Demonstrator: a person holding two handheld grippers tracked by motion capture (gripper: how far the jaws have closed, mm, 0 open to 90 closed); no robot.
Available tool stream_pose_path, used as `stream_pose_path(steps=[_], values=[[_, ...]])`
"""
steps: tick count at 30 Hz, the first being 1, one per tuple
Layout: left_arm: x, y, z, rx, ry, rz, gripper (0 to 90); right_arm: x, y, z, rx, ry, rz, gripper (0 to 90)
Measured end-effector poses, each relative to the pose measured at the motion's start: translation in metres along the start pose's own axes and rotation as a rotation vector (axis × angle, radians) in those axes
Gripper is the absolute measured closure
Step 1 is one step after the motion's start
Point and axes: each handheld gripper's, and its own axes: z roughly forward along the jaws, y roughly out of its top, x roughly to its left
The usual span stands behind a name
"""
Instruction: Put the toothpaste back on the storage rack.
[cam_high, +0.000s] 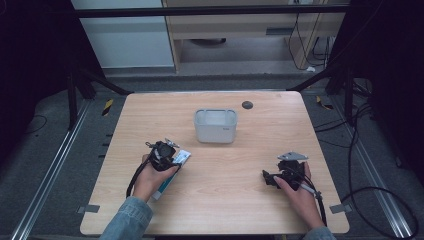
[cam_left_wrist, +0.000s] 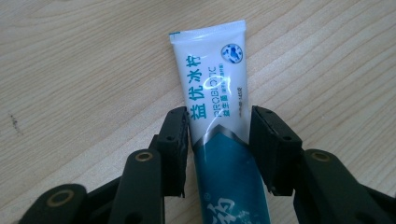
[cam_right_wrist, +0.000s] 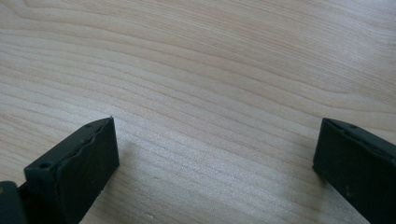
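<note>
A white and teal toothpaste tube (cam_left_wrist: 210, 70) lies flat on the wooden table (cam_high: 240, 165), its crimped end pointing away from me. My left gripper (cam_left_wrist: 219, 116) straddles the tube at its middle, and both pads touch the tube's edges. From the high view the left gripper (cam_high: 169, 151) sits over the tube (cam_high: 183, 157) at the table's left. My right gripper (cam_high: 267, 179) rests low at the right side, its jaws pointing left. In the right gripper view, the right gripper (cam_right_wrist: 215, 140) is wide open over bare wood.
A grey-white open bin (cam_high: 215, 112) stands at the table's middle back. Behind it to the right is a small dark round spot (cam_high: 247, 105). Cables trail from both grippers toward the near edge.
</note>
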Motion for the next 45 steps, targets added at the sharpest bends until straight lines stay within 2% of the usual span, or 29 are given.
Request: stream_pose_path(steps=[5,9,17,23,26,31,35,40,45], values=[[-0.0023,0.0012,0.0016,0.021,0.010,0.022,54.7,0.0000,0.0000,0.0000,0.000,0.000,0.000,0.4],[-0.0037,0.0011,0.0039,0.025,0.009,0.022,51.4,0.0000,0.0000,0.0000,0.000,0.000,0.000,0.4],[-0.0030,0.0012,0.0045,0.018,-0.011,0.011,55.2,0.0000,0.0000,0.0000,0.000,-0.001,-0.001,0.4],[-0.0039,0.0019,0.0059,0.031,-0.014,0.028,54.8,0.0000,0.0000,0.0000,0.000,0.000,0.000,0.4],[-0.0068,0.0023,0.0079,0.043,0.005,0.048,53.4,0.0000,0.0000,0.0000,0.000,0.000,-0.001,0.4],[-0.0071,0.0029,0.0078,0.046,-0.002,0.049,55.1,-0.0001,0.0000,0.0000,0.000,0.000,-0.001,0.4],[-0.0083,0.0041,0.0068,0.052,-0.018,0.058,62.8,0.0000,0.0000,0.0000,0.000,0.000,-0.001,0.4],[-0.0092,0.0062,0.0020,0.055,-0.018,0.093,72.2,0.0000,0.0000,0.0000,0.000,0.000,-0.001,0.4],[-0.0099,0.0052,0.0007,0.050,-0.029,0.099,75.4,0.0000,-0.0001,0.0000,0.000,0.000,0.000,0.4]])
